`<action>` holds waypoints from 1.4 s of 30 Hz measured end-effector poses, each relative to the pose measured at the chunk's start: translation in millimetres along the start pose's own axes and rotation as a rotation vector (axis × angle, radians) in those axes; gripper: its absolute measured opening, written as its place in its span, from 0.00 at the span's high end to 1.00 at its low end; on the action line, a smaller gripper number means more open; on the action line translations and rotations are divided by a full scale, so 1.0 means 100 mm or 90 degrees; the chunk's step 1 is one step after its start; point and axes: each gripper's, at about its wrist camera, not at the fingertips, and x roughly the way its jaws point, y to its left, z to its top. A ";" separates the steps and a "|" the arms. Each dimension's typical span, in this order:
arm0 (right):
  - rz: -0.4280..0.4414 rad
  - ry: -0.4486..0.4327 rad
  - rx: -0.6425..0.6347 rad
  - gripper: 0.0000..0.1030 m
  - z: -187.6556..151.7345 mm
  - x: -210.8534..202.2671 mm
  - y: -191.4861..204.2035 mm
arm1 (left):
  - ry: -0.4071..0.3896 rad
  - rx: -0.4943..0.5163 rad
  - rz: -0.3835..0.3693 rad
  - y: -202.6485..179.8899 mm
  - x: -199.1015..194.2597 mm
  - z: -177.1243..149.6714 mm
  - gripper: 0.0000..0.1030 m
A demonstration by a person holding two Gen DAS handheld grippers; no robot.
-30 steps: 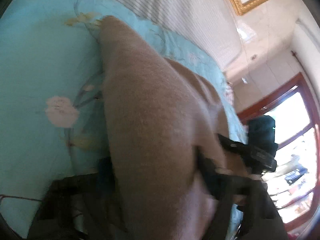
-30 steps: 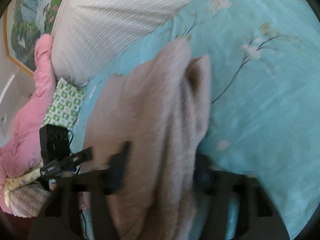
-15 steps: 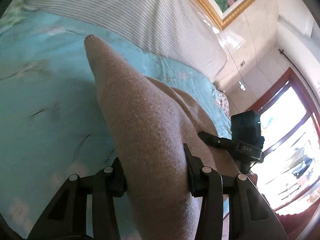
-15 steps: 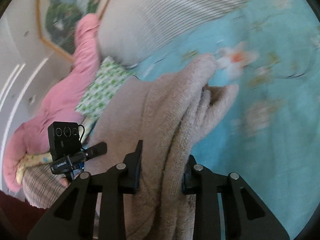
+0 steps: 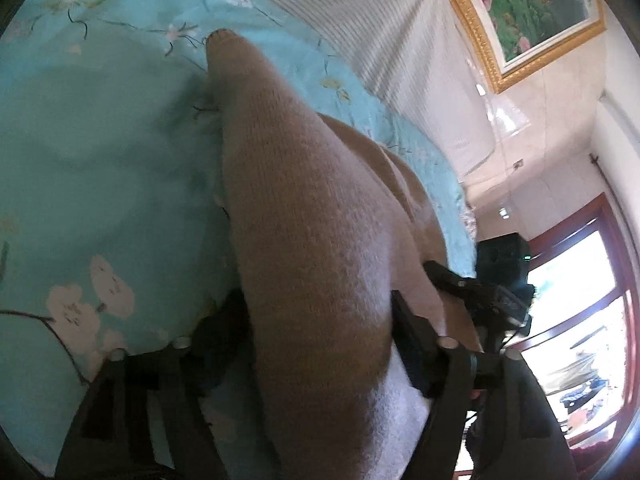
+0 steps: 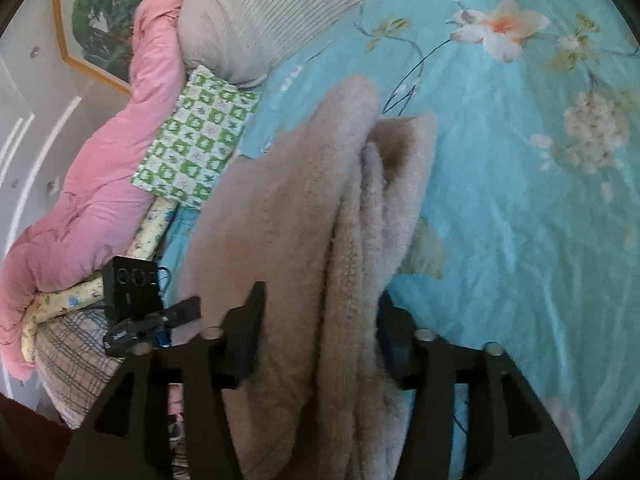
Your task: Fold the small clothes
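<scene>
Plainly, no box, basket or other container shows in either view, and the small print on the black camera block (image 6: 130, 286) is too blurred to read. A beige knitted garment (image 5: 304, 248) lies bunched on the turquoise flowered bed sheet (image 5: 100, 168), and every place below is given from it. Its near part runs between the jaws of the left hand-held gripper (image 5: 316, 340), which have just been opening and now stand wide; the knit fills the gap, but whether the pads press on it cannot be told. At its other side, folded layers of the same garment (image 6: 320, 240) pass between the jaws of the right hand-held gripper (image 6: 320, 336), which have also just been opening; the left pad stands just clear of the cloth. Beyond the garment lies a grey striped pillow (image 6: 280, 12), with a green-and-white checked cloth (image 6: 196, 140) and a pink quilt (image 6: 100, 168) beside it.
</scene>
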 end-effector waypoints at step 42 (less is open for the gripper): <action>-0.140 -0.101 -0.057 0.55 -0.38 -0.68 0.35 | -0.085 0.093 0.267 -0.43 -0.64 -0.12 0.41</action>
